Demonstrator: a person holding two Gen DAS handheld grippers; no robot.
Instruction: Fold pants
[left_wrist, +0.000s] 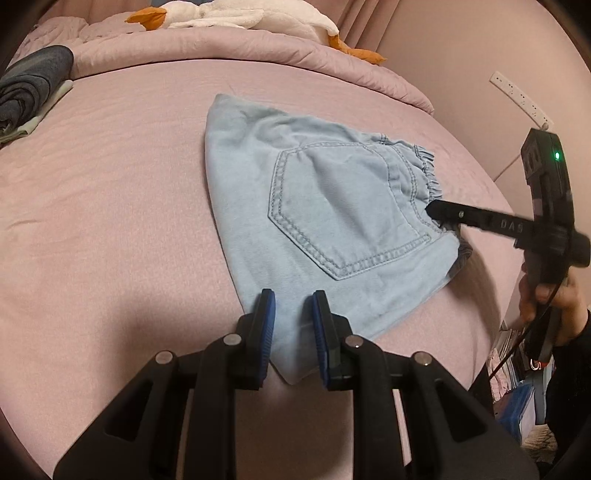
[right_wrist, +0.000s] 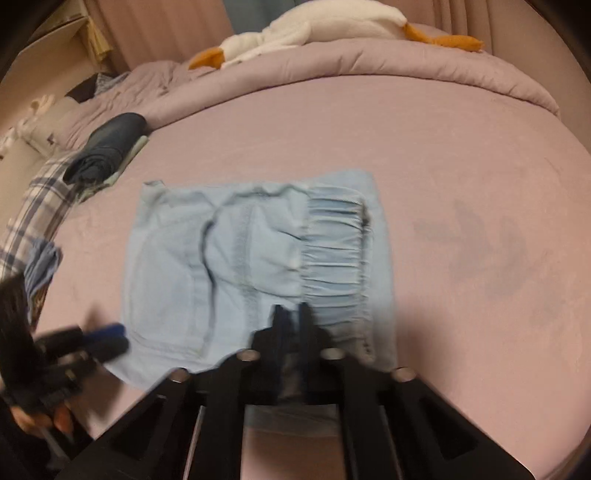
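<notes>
The light blue denim pants (left_wrist: 325, 221) lie folded into a small packet on the pink bed sheet (left_wrist: 110, 206), back pocket up. My left gripper (left_wrist: 291, 306) is open, its blue pads either side of the packet's near corner. My right gripper (left_wrist: 430, 212) is shut on the elastic waistband at the packet's right edge. In the right wrist view the pants (right_wrist: 236, 273) are blurred, the right gripper (right_wrist: 291, 314) is shut on the waistband (right_wrist: 332, 258), and the left gripper (right_wrist: 110, 338) shows at the lower left.
A rolled dark garment (left_wrist: 29, 85) lies at the far left of the bed, also in the right wrist view (right_wrist: 107, 147). A white goose plush (left_wrist: 221, 14) rests on the rolled pink duvet (left_wrist: 258, 48) at the back. A power strip (left_wrist: 521, 98) hangs on the right wall.
</notes>
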